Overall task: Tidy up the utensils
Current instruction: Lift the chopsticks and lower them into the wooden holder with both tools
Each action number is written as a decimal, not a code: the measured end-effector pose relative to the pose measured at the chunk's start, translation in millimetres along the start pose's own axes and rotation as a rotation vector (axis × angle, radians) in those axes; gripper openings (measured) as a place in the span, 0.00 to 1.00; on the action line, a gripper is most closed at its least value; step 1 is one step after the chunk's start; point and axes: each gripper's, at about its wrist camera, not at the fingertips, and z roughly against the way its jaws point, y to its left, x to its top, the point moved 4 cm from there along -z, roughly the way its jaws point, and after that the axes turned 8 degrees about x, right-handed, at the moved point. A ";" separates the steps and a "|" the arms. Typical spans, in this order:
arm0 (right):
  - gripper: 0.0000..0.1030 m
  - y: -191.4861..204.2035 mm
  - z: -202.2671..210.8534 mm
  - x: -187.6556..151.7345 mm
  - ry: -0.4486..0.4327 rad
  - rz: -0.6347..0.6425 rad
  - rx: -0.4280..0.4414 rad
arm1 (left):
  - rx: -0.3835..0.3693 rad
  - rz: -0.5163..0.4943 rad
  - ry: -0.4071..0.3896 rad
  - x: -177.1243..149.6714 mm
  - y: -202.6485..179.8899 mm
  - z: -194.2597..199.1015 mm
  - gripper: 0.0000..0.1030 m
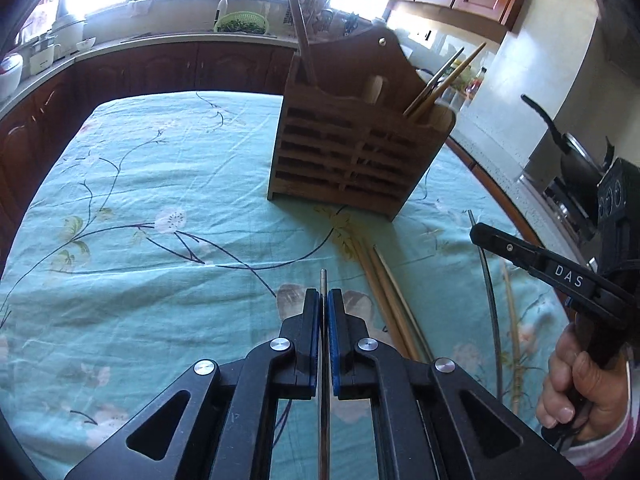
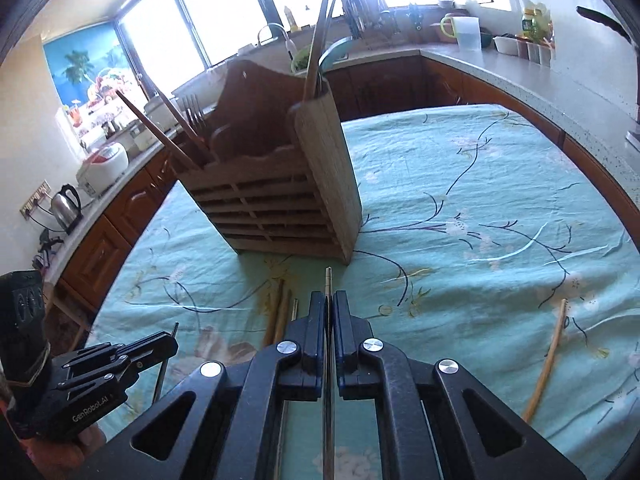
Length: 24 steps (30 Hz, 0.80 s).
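Observation:
A slatted wooden utensil holder stands on the teal flowered tablecloth; it also shows in the right wrist view with chopsticks and forks standing in its compartments. My left gripper is shut on a thin metal chopstick above the cloth, in front of the holder. My right gripper is shut on another thin metal chopstick; it shows from the side in the left wrist view. Loose wooden chopsticks lie on the cloth between the grippers; they also show in the right wrist view.
A single wooden chopstick lies on the cloth at the right. A thin metal chopstick lies near the table's right edge. Kitchen counters with a kettle, a rice cooker and containers surround the table.

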 end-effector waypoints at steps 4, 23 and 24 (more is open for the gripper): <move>0.04 9.0 31.8 7.2 -0.060 -0.007 0.030 | -0.027 0.021 -0.060 -0.6 2.4 35.6 0.02; 0.04 32.2 111.4 31.2 -0.252 0.022 0.065 | -0.093 0.054 -0.259 -0.4 25.6 148.3 0.02; 0.04 32.1 111.6 32.0 -0.255 0.022 0.065 | -0.092 0.055 -0.263 0.5 26.0 148.4 0.02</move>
